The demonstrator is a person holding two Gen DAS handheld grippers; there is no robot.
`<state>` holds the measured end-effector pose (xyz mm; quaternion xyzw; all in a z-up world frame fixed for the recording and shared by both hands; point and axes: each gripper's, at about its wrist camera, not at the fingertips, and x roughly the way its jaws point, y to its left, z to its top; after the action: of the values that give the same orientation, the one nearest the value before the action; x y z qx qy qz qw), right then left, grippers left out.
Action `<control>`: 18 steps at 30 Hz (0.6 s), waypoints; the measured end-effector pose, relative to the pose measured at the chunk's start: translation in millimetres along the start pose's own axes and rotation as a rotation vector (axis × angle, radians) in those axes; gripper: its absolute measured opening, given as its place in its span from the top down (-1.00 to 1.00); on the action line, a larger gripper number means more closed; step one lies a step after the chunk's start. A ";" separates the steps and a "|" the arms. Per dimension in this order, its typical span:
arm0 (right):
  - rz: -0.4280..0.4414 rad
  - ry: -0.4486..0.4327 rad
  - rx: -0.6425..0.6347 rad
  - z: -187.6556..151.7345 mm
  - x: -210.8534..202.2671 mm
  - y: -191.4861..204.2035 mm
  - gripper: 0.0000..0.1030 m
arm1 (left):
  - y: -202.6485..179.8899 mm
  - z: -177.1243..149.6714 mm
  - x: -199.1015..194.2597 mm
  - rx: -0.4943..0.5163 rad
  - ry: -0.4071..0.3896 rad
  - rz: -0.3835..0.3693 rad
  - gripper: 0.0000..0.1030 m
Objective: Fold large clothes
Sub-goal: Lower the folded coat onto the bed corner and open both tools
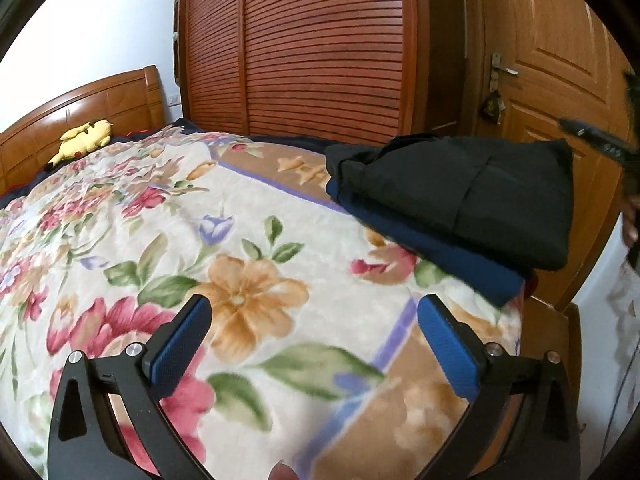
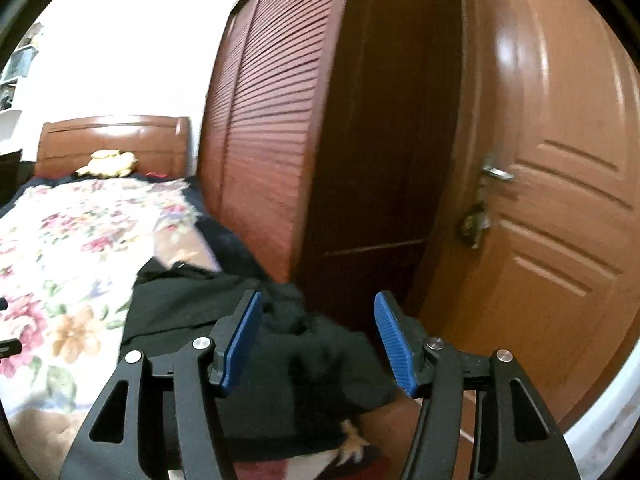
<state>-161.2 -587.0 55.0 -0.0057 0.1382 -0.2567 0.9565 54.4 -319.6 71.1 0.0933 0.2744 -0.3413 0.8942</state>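
A folded black garment (image 1: 472, 196) lies on top of a folded dark blue garment (image 1: 448, 256) near the bed's right corner. My left gripper (image 1: 314, 308) hovers over the floral blanket (image 1: 160, 208), well left of the pile, jaws spread wide with nothing between them. My right gripper (image 2: 318, 304) hangs just above the black garment (image 2: 208, 312), jaws apart and nothing pinched between the blue pads (image 2: 242, 340). In the left wrist view, part of the right gripper's black frame (image 1: 600, 140) and a hand (image 1: 630, 220) show at the right edge.
A slatted wooden wardrobe (image 1: 312, 48) stands along the bed's far side, with a wooden door (image 1: 560, 80) to its right. A yellow plush toy (image 1: 84, 138) lies by the headboard (image 1: 80, 108). The bed's right corner drops off below the pile.
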 end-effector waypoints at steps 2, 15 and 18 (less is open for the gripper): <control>0.039 0.035 -0.002 -4.3 10.6 4.3 -0.17 | 4.2 -5.9 -7.8 -0.004 -0.001 0.002 -1.00; 0.104 0.320 0.079 -33.5 70.8 -27.5 -0.17 | 36.7 -46.0 -59.8 -0.026 -0.033 0.064 -1.00; 0.070 0.302 0.075 -18.8 67.8 -27.1 -0.17 | 47.1 -55.1 -69.8 -0.039 -0.033 0.083 -1.00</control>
<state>-123.2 -642.8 21.4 0.0732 0.2709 -0.2264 0.9327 19.0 -225.8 63.0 0.0815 0.2623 -0.3001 0.9135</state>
